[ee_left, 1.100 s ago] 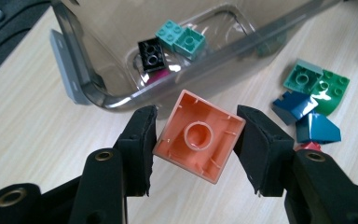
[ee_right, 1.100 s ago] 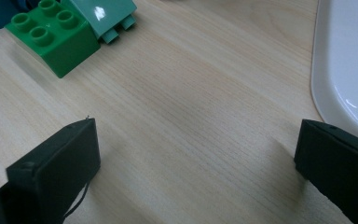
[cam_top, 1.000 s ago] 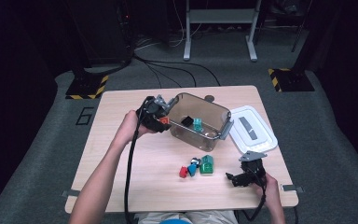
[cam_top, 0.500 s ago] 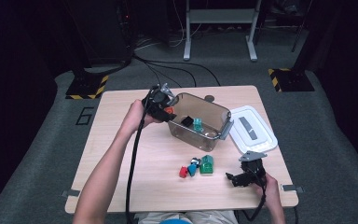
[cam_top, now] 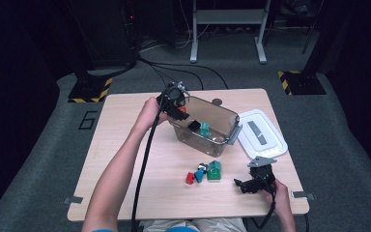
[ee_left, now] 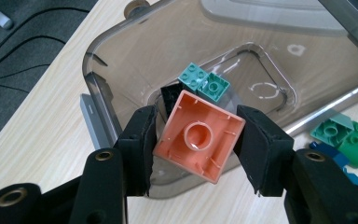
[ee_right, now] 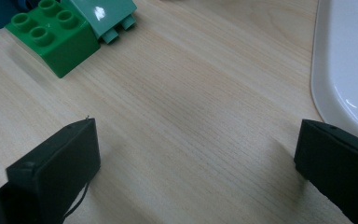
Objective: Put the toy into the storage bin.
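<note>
Left gripper [ee_left: 193,140] is clamping a salmon brick [ee_left: 199,136] over the clear bin [ee_left: 121,56]; looks like the sorting's drop step, needing jaws to part. Right gripper [ee_right: 198,163] is resting on table, jaws apart, empty, nr green brick [ee_right: 51,35].

Premises appear to be a lab or recording studio, dimly lit. A lone wooden tabletop [cam_top: 125,159] stands on grey carpet [cam_top: 38,159]. Black-and-yellow hazard-striped stand bases [cam_top: 89,89] sit at 10 and 2 o'clock, black cables [cam_top: 174,72] trail at 12 o'clock, beside a grey metal frame [cam_top: 227,29].
</note>
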